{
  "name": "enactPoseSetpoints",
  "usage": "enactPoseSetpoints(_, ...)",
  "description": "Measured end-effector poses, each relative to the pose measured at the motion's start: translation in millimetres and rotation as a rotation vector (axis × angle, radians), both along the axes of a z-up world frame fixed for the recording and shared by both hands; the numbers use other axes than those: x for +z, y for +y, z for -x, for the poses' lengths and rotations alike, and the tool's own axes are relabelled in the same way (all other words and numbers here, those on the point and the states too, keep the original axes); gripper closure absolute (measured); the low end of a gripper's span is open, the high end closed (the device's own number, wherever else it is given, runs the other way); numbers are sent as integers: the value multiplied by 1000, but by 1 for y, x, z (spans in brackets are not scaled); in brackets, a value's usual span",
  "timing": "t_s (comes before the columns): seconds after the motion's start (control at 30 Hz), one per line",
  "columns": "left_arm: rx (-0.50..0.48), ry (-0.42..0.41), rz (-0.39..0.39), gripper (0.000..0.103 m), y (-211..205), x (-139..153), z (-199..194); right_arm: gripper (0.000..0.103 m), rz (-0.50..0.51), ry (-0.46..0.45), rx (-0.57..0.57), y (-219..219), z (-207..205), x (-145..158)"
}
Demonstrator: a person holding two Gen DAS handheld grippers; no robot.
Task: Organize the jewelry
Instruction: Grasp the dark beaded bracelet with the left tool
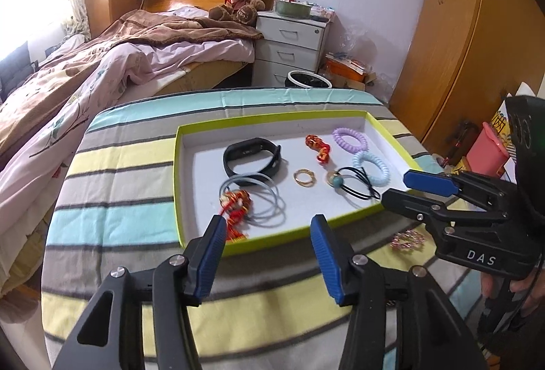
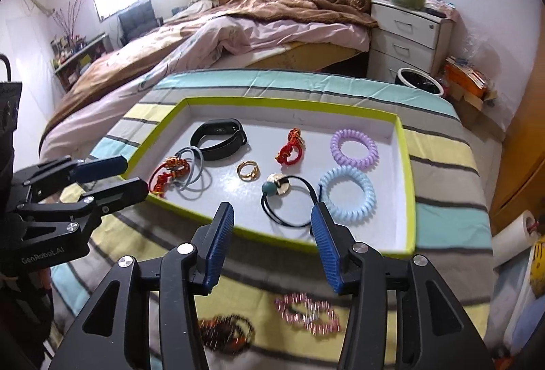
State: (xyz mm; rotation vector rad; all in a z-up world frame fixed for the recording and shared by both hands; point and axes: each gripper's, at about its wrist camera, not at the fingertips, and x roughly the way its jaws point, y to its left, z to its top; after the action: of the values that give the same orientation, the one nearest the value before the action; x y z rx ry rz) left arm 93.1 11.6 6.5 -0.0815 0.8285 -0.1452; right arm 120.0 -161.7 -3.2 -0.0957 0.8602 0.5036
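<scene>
Pink bracelet [image 2: 307,314] beside dark bracelet [image 2: 226,331]

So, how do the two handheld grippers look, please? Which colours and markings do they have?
Both are black, angular linkage frames with silver rivets and ribbed blue pads on the fingers. The right gripper carries white letters "DAS"; the left gripper carries "GenRobot.AI".

Green-rimmed tray [image 2: 407,165] holding hair ties, pink bracelet [image 2: 306,308] outside on cloth
</scene>
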Motion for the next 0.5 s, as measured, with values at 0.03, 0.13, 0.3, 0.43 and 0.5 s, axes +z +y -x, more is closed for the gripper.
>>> enactPoseSetpoints(0.03, -3, -5, 1, 47, -3, 1, 4, 54, -4, -5, -11, -4, 5, 2)
enactPoseSetpoints(0.13, -10, -16, 8, 43, -9, 4, 17, 54, -12, -16, -43, -18, 20, 5)
enactPoseSetpoints(0.3, -16, -27, 42, 42, -17, 4, 37, 54, -21, -35, -72, -40, 40, 9)
enactPoseSetpoints(0.43, -69, -7, 83, 42, -31, -5, 47, 53, -30, -37, -108, -60, 54, 7)
enactPoseSetpoints(0.5, -80, 7, 82, 40, -37, -11, 48, 53, -47, -29, -127, -69, 59, 4)
